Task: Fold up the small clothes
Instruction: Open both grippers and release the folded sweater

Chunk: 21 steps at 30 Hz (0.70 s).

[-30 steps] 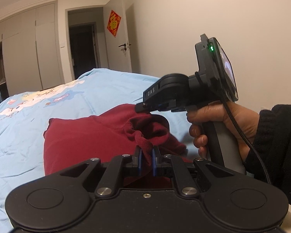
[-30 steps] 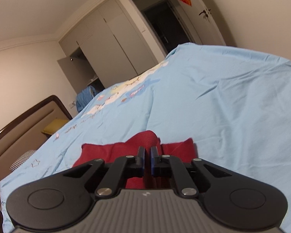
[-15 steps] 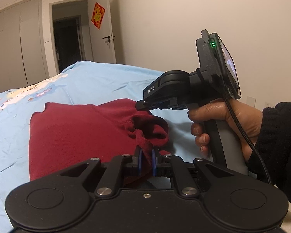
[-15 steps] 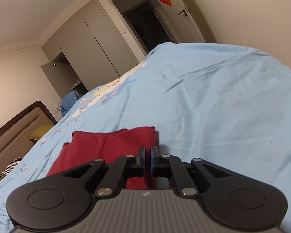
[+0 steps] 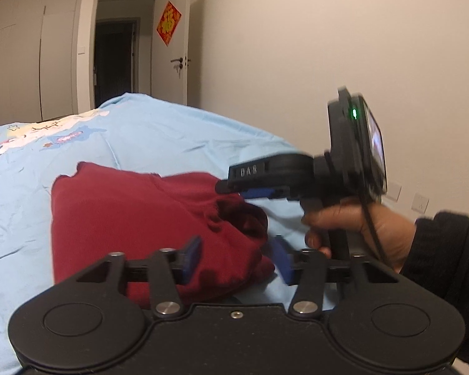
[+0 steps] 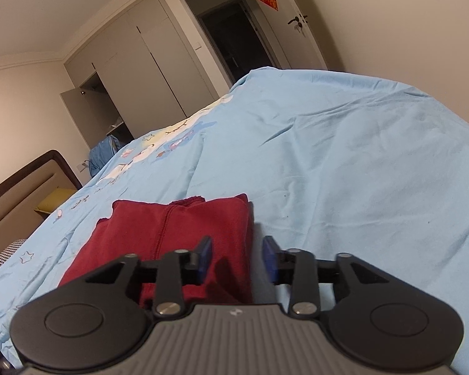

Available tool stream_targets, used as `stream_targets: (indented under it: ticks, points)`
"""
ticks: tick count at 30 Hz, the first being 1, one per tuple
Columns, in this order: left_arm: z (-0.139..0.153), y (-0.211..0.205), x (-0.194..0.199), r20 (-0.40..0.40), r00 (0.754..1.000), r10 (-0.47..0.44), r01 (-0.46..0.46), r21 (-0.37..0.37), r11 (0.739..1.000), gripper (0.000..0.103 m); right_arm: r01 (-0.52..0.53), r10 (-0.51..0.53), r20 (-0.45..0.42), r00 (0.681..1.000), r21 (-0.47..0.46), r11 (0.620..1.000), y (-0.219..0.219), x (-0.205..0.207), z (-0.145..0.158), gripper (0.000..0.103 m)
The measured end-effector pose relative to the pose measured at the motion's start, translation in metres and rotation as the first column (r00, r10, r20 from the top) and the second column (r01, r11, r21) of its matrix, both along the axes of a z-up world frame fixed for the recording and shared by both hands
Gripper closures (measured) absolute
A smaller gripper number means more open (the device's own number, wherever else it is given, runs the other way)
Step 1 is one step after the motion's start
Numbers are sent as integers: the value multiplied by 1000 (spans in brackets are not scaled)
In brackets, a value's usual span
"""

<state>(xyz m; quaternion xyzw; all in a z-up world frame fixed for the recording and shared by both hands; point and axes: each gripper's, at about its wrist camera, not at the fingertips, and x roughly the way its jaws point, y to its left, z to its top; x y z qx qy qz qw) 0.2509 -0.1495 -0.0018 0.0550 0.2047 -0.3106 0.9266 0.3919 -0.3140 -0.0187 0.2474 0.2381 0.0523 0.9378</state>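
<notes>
Fingers on both grippers now stand apart with nothing between them, where half a second ago each pair was clamped on red cloth. Farthest left lies the red garment [image 5: 134, 215], a dark red piece resting on the light blue bed [image 5: 172, 137]; it looks folded over into a thick rectangle, though a rumpled, bunched part remains at its near right corner. Over its near edge sits the left gripper [image 5: 237, 259], blue pads spread wide, straddling the cloth without pinching it. To the right, the right gripper [image 5: 250, 192] is blurred, and the hand [image 5: 356, 228] that grips its handle shows beside a black sleeve [image 5: 447, 265]. From its own camera the right gripper [image 6: 237, 257] also has its pads apart above the near right edge of the garment [image 6: 172, 237], which lies flat with a seam running down its middle.

Both releases together suggest that one fold has just been laid down. Judging by the thick shape, the folding seems well along; the bunched corner may still need smoothing or another fold
</notes>
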Motion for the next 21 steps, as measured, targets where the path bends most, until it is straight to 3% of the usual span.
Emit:
stream_targets:
  ticks: [3, 6, 7, 12, 15, 17, 21]
  points:
    - [8, 11, 1, 17, 998, 57, -56, -29, 998, 23, -2, 3, 10, 1000, -22, 1000, 3, -1, 4, 37]
    - [15, 23, 6, 29, 981, 192, -190, -48, 981, 4, -3, 3, 22, 1000, -24, 1000, 7, -1, 6, 15]
    - [17, 28, 10, 25, 970, 241, -239, -57, 969, 2, -4, 5, 26, 1000, -20, 1000, 7, -1, 6, 11]
    - [10, 54, 36, -103, 898, 428, -436, -82, 896, 1, 8, -8, 6, 1000, -46, 999, 14, 2, 2, 1]
    - [-1, 68, 49, -191, 856, 480, -501, -77, 862, 1, 32, -34, -21, 999, -100, 994, 17, 2, -5, 0]
    - [-7, 75, 55, -226, 839, 494, -518, -57, 854, 1, 56, -63, -41, 997, -143, 988, 18, 0, -14, 0]
    - [-21, 85, 61, -268, 832, 486, -513, -38, 857, 1, 61, -63, -7, 998, -171, 983, 15, -14, -27, 0]
